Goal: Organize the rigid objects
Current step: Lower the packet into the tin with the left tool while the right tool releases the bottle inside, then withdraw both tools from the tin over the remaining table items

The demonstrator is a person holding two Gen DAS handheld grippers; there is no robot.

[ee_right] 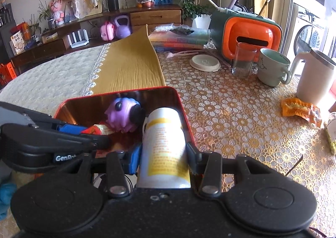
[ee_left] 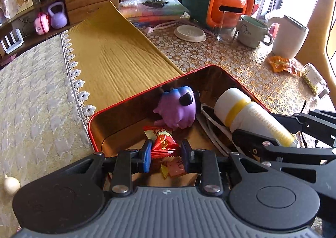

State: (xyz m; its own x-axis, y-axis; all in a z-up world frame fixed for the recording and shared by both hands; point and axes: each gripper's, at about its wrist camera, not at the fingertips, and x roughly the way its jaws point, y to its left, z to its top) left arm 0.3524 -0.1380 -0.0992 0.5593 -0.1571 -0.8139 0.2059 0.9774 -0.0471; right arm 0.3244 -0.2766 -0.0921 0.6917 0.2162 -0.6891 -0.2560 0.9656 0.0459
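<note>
The right claw (ee_right: 162, 154) grips the tube (ee_right: 162, 145), long axis pointing forward, cap end over the tin (ee_right: 184, 112) beside the toy (ee_right: 124, 116). The left claw (ee_left: 166, 153), nearer the tin's floor, pinches a candy (ee_left: 162, 143) inside it.

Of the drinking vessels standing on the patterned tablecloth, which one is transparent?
The clear glass tumbler, standing before the orange box. The pale green ceramic mug beside it and the tall white plastic jug are both opaque.
</note>
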